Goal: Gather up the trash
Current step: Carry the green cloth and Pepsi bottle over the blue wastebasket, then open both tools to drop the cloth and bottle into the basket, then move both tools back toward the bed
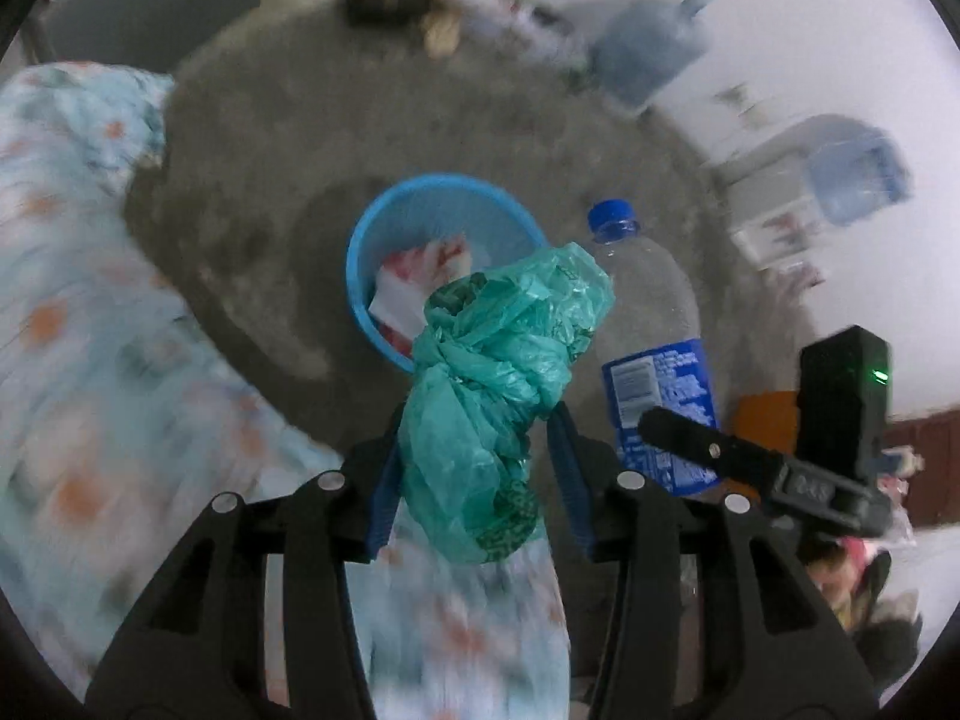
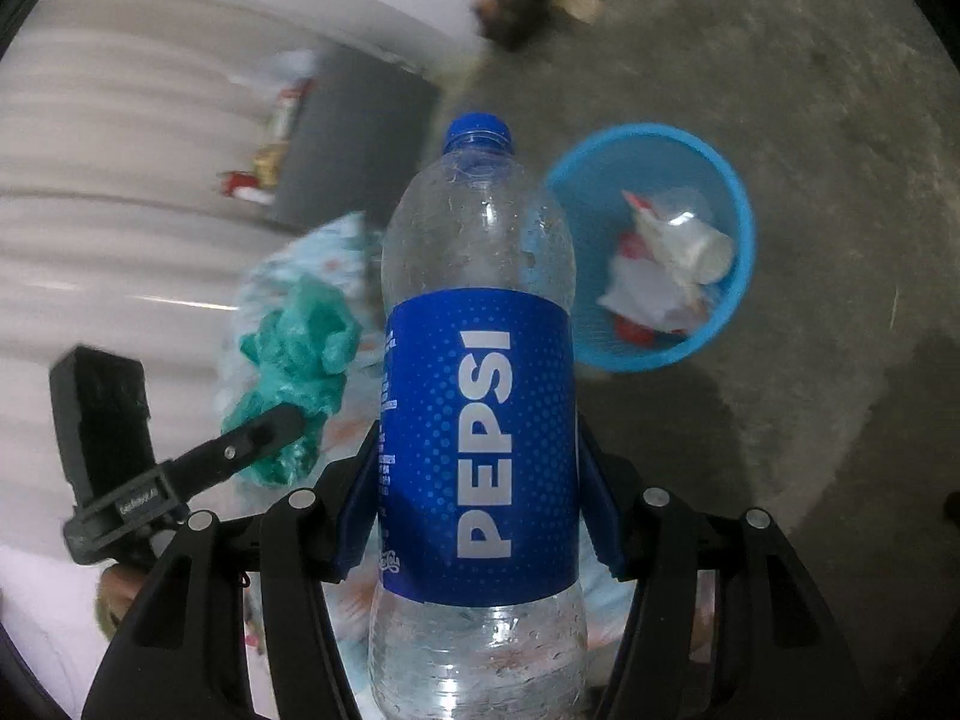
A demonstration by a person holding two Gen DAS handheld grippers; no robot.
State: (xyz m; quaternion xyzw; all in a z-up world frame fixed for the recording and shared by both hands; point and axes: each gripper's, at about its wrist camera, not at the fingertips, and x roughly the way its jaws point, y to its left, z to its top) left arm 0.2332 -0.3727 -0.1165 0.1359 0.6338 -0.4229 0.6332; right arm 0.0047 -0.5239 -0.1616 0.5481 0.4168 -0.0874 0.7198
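The left tool [image 1: 474,450] is clamped on a knotted green plastic bag [image 1: 498,372], held above floral bedding [image 1: 90,360]. The right tool [image 2: 477,492] grips an empty Pepsi bottle [image 2: 480,390] upright by its label. Beyond, at 1 o'clock in the right wrist view, a blue basket [image 2: 741,228] holding wrappers sits on the concrete floor [image 2: 810,90].
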